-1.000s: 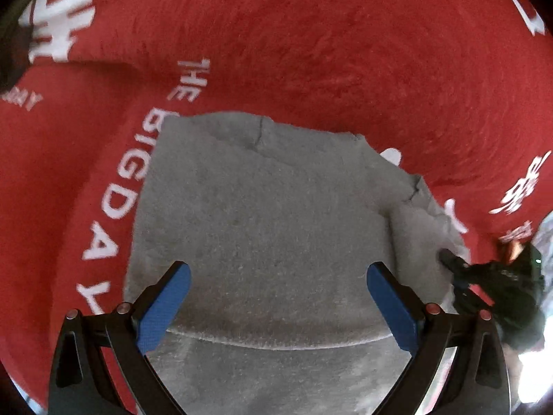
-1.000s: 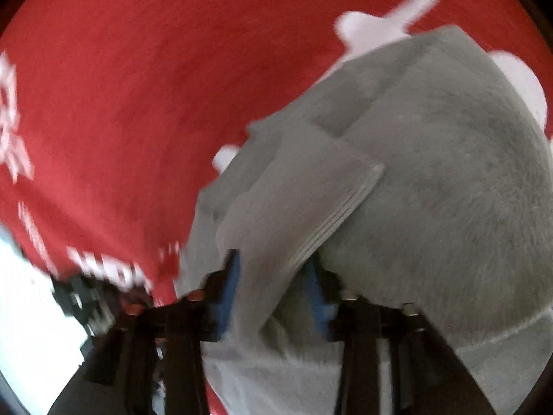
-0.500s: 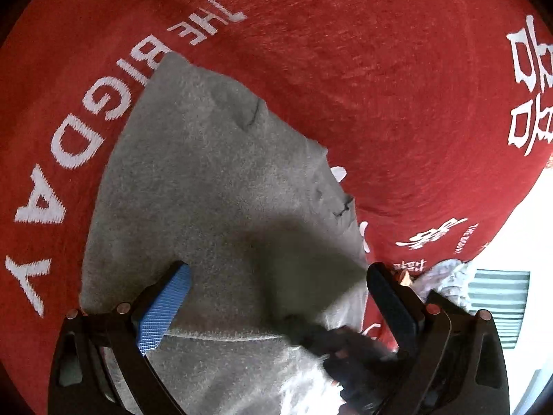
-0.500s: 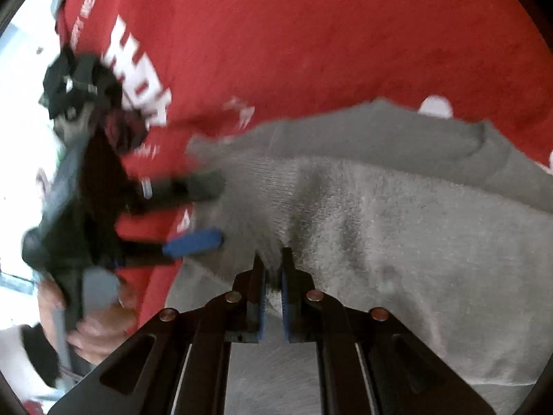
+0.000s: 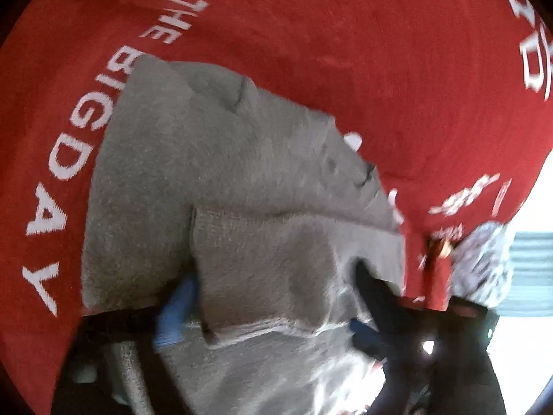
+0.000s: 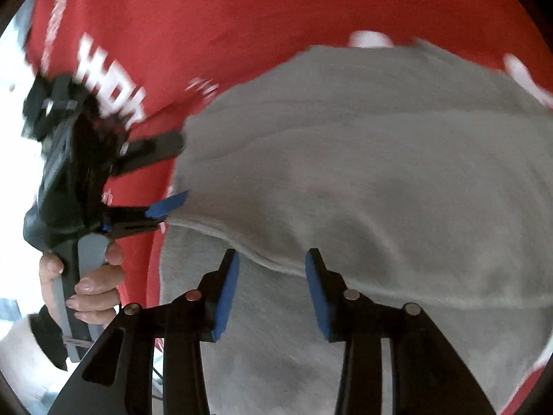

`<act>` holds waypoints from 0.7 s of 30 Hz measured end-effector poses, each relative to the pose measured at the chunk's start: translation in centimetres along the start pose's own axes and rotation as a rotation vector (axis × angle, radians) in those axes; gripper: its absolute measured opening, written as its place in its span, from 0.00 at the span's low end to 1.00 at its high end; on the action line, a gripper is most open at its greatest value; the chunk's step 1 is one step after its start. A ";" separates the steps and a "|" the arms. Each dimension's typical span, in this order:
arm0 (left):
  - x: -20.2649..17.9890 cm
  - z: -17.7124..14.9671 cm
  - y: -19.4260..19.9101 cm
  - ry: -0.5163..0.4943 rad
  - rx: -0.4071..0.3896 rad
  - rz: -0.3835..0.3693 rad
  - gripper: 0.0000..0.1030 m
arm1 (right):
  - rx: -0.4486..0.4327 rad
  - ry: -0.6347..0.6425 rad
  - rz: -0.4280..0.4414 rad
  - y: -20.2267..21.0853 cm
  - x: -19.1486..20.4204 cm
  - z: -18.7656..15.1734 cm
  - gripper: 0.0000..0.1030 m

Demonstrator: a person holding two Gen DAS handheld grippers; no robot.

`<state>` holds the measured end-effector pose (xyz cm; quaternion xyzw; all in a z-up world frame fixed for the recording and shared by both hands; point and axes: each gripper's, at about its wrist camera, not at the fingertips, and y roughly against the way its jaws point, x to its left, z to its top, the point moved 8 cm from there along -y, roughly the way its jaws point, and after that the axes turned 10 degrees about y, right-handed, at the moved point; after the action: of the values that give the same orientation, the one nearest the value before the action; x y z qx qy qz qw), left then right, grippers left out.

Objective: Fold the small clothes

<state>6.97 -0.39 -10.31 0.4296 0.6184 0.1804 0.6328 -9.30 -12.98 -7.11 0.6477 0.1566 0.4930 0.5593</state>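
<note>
A small grey fleece garment (image 5: 214,159) lies on a red cloth and also fills the right wrist view (image 6: 363,159). A folded flap of it (image 5: 283,259) lies across my left gripper (image 5: 262,314), covering most of its fingers; one blue pad (image 5: 172,311) shows at the flap's left edge. In the right wrist view my left gripper (image 6: 166,176) is open at the garment's left edge. My right gripper (image 6: 273,290) is open and empty just above the grey fabric, near a folded hem.
The red cloth (image 5: 345,34) carries white lettering, "THE BIG DAY" (image 5: 79,128). Its edge, with a light floor beyond, is at the right of the left wrist view (image 5: 532,207). A crumpled pale cloth (image 5: 480,259) lies near that edge.
My right gripper has let go of the grey fabric and opened. A flap of the garment now lies folded over my left gripper. Both views have shifted.
</note>
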 end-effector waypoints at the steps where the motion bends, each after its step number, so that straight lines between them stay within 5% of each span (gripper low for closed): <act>1: 0.1 -0.2 -0.4 -0.005 0.020 0.007 0.28 | -0.009 -0.043 -0.002 0.6 -1.1 -0.3 0.42; 3: 0.0 -0.3 -0.9 -0.025 0.028 0.017 0.06 | -0.040 -0.162 -0.005 2.6 -4.6 -1.4 0.42; 9: -2.4 1.1 0.4 -0.111 -0.057 0.023 0.06 | -0.142 -0.435 -0.066 7.0 -13.3 -4.0 0.42; 16: -0.3 1.5 -1.0 -0.112 -0.036 0.120 0.06 | -0.321 -0.729 0.057 8.9 -18.6 -4.4 0.42; 17: 0.1 1.3 -1.1 -0.102 -0.034 0.125 0.06 | -0.333 -0.750 0.076 8.7 -18.8 -4.3 0.40; 18: 0.3 1.2 -1.0 -0.096 -0.037 0.120 0.06 | -0.328 -0.745 0.060 8.9 -19.1 -4.4 0.12; 21: -0.4 0.8 -0.4 -0.117 -0.054 0.100 0.06 | -0.340 -0.659 -0.013 10.3 -18.9 -3.2 0.06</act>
<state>7.58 -1.17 -10.49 0.4526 0.5531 0.2027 0.6695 -24.23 -28.77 -7.20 0.6686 -0.1118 0.2732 0.6825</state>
